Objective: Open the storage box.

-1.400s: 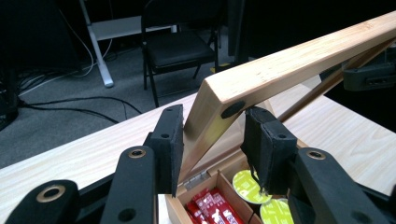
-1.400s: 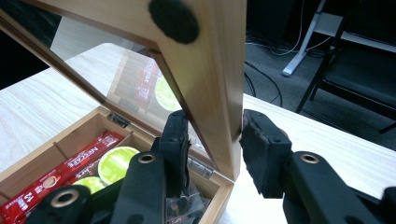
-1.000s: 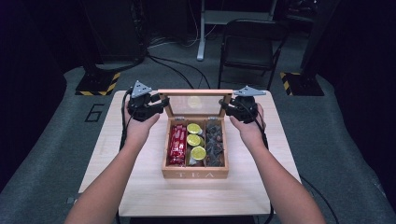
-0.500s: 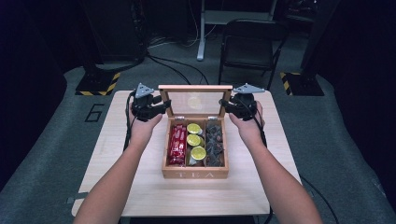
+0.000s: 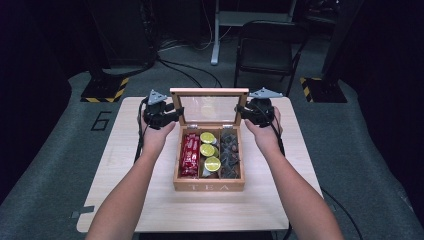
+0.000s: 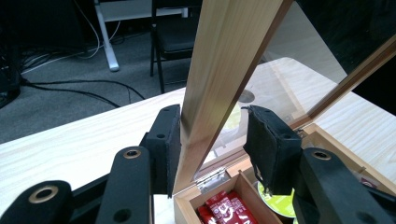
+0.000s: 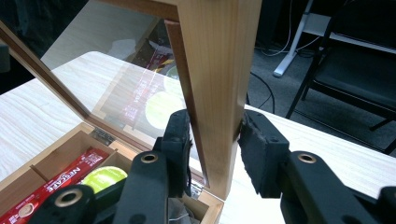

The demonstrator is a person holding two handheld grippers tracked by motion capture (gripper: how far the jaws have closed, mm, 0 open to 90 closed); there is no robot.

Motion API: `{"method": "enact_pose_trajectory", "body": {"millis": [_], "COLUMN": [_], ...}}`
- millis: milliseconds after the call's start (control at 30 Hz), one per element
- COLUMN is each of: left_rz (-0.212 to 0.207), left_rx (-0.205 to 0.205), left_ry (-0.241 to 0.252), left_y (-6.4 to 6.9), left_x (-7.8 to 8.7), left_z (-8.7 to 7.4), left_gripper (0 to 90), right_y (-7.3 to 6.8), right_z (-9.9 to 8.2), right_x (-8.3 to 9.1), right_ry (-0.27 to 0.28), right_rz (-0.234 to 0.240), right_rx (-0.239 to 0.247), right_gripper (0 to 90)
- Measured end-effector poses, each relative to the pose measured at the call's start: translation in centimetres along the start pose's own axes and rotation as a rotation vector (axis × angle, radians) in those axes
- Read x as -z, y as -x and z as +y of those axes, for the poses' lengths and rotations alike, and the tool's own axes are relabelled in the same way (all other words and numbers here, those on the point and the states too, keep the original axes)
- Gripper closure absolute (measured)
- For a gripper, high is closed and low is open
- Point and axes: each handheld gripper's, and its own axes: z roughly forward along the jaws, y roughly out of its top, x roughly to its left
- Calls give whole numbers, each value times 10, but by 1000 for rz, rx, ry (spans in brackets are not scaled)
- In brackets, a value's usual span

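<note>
A wooden tea box (image 5: 208,186) sits mid-table, its glass lid (image 5: 209,92) standing nearly upright. Inside lie red sachets (image 5: 190,155), green-topped capsules (image 5: 209,150) and dark tea bags (image 5: 230,152). My left gripper (image 5: 172,114) is at the lid's left edge. In the left gripper view the left gripper (image 6: 212,126) straddles the lid frame (image 6: 224,60): one pad touches the wood, the other stands off with a gap. My right gripper (image 5: 240,111) is at the lid's right edge. In the right gripper view the right gripper (image 7: 215,126) has both pads pressed on the frame (image 7: 215,56).
The light wooden table (image 5: 150,205) has bare room on both sides of the box and in front of it. A black chair (image 5: 265,50) stands behind the table. Cables and a yellow-black striped stand base (image 5: 102,92) lie on the grey floor.
The lid's top edge has shifted a little higher in the high view, and both grippers have moved slightly with it, staying at its side edges.
</note>
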Motion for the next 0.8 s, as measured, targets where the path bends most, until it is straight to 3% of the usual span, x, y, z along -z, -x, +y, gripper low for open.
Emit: {"method": "enact_pose_trajectory", "body": {"millis": [400, 800], "left_rz": [10, 48], "left_rx": [14, 0], "left_ry": [-1, -20], "left_y": [-2, -2], "left_x": [-7, -14], "left_z": [-1, -3], "left_gripper": [567, 607], "right_y": [3, 4], "right_z": [1, 1], "right_x": [-6, -9], "right_ry": [-3, -5], "right_rz": [-3, -1], "right_rx": [-3, -6], "right_gripper": [634, 631]}}
